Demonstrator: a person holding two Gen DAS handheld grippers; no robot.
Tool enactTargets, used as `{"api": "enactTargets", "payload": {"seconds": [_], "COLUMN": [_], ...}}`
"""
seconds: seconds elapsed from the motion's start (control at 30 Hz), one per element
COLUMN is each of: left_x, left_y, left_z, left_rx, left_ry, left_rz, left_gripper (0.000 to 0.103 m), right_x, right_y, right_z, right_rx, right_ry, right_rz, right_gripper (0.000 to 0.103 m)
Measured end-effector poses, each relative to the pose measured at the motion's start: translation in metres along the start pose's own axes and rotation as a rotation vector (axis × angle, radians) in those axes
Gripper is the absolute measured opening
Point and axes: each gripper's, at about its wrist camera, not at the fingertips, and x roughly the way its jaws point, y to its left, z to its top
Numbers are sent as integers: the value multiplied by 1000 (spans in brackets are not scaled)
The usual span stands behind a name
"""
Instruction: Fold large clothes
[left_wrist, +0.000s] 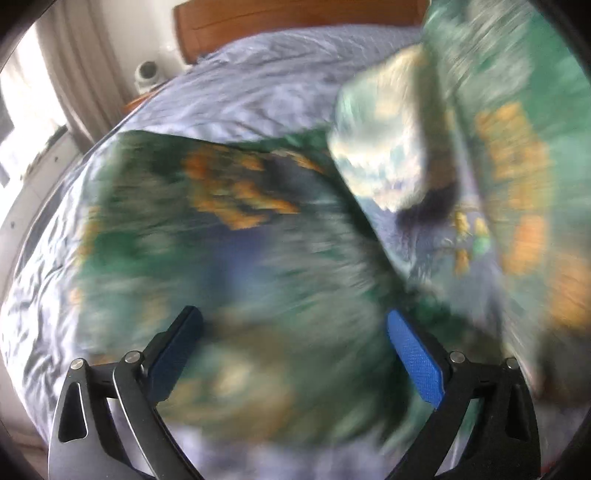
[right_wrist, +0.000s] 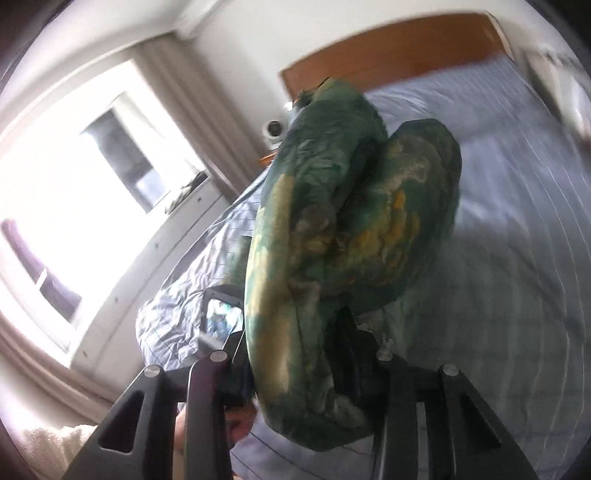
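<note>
Left wrist view: the left gripper (left_wrist: 293, 332) is standing with its jaws wide apart at the bottom of the frame, its blue-padded fingers (left_wrist: 413, 358) showing at either side and nothing pressed between them. Beneath and ahead of it, the green patterned garment (left_wrist: 221, 236), with orange and cream patches, is lying spread across the centre of the frame on the pale blue bed cover (left_wrist: 258, 92). A further part of the same cloth is hanging blurred along the right edge, and a pale fold is curling over at upper right. The wooden headboard (left_wrist: 295, 18) is running along the top, a small white device (left_wrist: 147, 74) is sitting at upper left, and curtains (left_wrist: 74, 66) are hanging at the left edge.

Right wrist view: the right gripper (right_wrist: 295, 354) is clamping a thick bunched fold of the garment (right_wrist: 332, 221) between its jaws, the cloth bulging upward through the centre of the frame, clear of the bed cover (right_wrist: 517, 221). A bright window (right_wrist: 74, 184) is filling the left side. Part of a hand (right_wrist: 240, 424) is showing at lower centre-left, behind the gripper's linkage.
</note>
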Motion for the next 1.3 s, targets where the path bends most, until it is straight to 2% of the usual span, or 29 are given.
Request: {"api": "enactTargets", "payload": {"seconds": [0.13,0.23,0.33,0.43,0.53,0.67,0.77,0.83,0.93,1.0,1.1,1.13,1.17,1.23,1.27,1.3], "left_x": [-50,-73,-80,-76,-76,-82,-93,-95,-74,-46,-9,5,19,37,44,48], "left_y": [100,176,240,276,292,294,273,253,215,191,164,157,150,146,148,154], "left_z": [-20,-44,-79,-99,-102,-72,-22,14,63,86,96,96,93,84,79,73], "left_rx": [-129,-237,-337,-379,-389,-366,-287,-210,-79,-16,70,109,150,172,156,132], "left_ry": [-65,-101,-100,-84,-74,-107,-163,-187,-134,-68,-9,19,42,60,71,73], "left_rz": [-33,-5,39,67,68,-16,-100,-130,-163,-131,-87,-46,-7,1,-16,-32], "left_gripper": [101,101,101,101,101,101,101,101,101,101,97,93,94,95,96,96], "right_x": [46,95,157,220,254,257,253,256,252,249,248,246,244,238,235,227], "right_y": [60,100,141,162,170,179,179,185,189,192,194,193,193,199,203,208], "right_z": [15,14,-1,-35,-75,-100,-101,-106,-111,-116,-121,-120,-120,-121,-122,-123], "right_rx": [-74,-129,-228,-289,-317,-378,-393,-422,-463,-494,-537,-540,-542,-576,-602,-635], "right_ry": [4,41,98,193,213,155,128,114,88,72,57,55,53,65,82,107], "right_rz": [-9,-28,-47,-68,-103,-135,-137,-147,-162,-172,-182,-182,-187,-203,-209,-213], "right_gripper": [39,39,38,37,37,37,37,37,38,40,41,41,42,51,60,63]}}
